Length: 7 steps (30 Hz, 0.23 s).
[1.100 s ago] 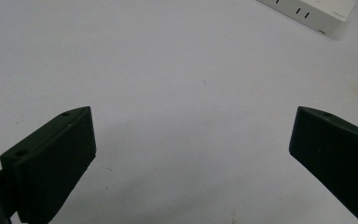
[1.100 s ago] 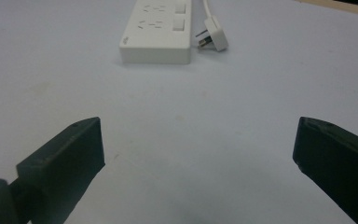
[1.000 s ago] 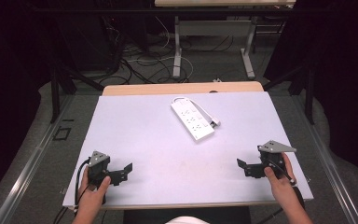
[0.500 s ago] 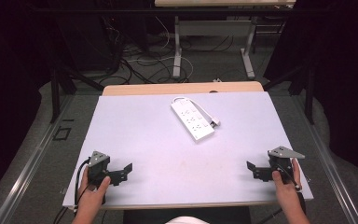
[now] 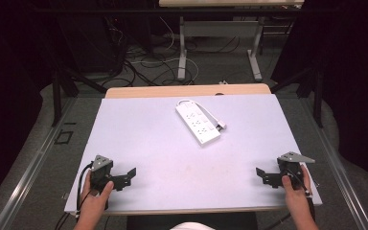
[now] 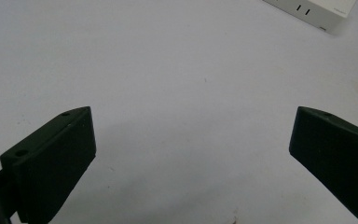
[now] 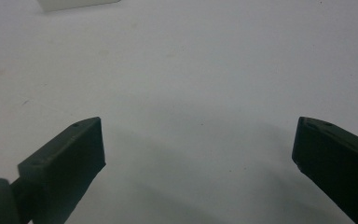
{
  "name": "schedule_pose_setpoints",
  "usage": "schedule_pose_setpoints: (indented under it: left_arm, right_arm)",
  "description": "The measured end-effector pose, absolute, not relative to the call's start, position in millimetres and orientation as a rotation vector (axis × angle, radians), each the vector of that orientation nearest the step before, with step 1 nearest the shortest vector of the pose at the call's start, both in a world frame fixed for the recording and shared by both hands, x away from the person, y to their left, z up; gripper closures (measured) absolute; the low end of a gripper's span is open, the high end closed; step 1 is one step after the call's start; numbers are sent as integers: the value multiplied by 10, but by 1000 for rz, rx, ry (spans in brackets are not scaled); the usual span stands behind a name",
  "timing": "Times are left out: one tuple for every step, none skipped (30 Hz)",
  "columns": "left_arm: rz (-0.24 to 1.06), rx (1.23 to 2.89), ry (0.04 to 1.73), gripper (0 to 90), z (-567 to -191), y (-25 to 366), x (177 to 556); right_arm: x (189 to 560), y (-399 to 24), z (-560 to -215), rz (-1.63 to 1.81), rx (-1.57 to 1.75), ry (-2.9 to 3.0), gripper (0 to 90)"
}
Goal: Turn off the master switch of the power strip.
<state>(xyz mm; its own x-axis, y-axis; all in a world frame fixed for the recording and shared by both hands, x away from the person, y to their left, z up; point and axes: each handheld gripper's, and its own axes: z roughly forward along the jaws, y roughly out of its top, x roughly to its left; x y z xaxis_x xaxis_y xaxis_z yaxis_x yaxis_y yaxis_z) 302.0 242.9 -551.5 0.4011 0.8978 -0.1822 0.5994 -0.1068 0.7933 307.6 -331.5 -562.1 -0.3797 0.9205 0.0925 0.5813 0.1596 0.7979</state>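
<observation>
The white power strip (image 5: 198, 122) lies flat on the table (image 5: 172, 143), in the far half of the surface and a little right of its middle, set at a slant so that one end points toward the far left corner and the other toward the near right. A short white cable (image 5: 214, 118) runs along its right flank. Nothing touches it.

The left gripper (image 5: 124, 176) sits low over the near left corner of the surface, held in the person's left hand (image 5: 96, 199). In the left gripper view its two black jaws stand wide apart with only bare table between them; a corner of the power strip (image 6: 317, 8) shows at the top right edge, well apart from the jaws.

The right gripper (image 5: 263, 175) sits low over the near right corner, held in the right hand (image 5: 294, 189), with its grey plate (image 5: 294, 157) on top. In the right gripper view its jaws also stand wide apart and grip nothing; a sliver of the power strip (image 7: 74, 3) shows at the top left edge.

Both grippers are well apart from the power strip and from each other.
</observation>
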Motion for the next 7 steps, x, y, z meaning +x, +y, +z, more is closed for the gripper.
schedule_pose_setpoints:
  left_arm:
    - [441, 1809, 1298, 4, -5516, 2430, 3020]
    - [442, 1810, 1297, 4, -5517, 2432, 3021]
    - [442, 1810, 1296, 4, -5516, 2433, 3022]
    - [437, 1813, 1301, 4, -5514, 2434, 3019]
    - [437, 1813, 1301, 4, -5515, 2434, 3021]
    - [438, 1812, 1301, 4, -5517, 2435, 3021]
    - [438, 1815, 1300, 4, -5515, 2439, 3021]
  right_arm:
    - [3074, -3314, -5621, 1097, 1430, 2024, 19]
    - [3077, -3319, -5621, 1101, 1426, 2023, 19]
    - [3075, -3317, -5620, 1106, 1432, 2019, 19]
    - [3075, -3318, -5620, 1107, 1435, 2015, 19]
    - [3076, -3324, -5618, 1109, 1433, 2016, 19]
    - [3076, -3327, -5615, 1110, 1435, 2008, 19]
    - [3074, -3332, -5611, 1113, 1435, 2007, 19]
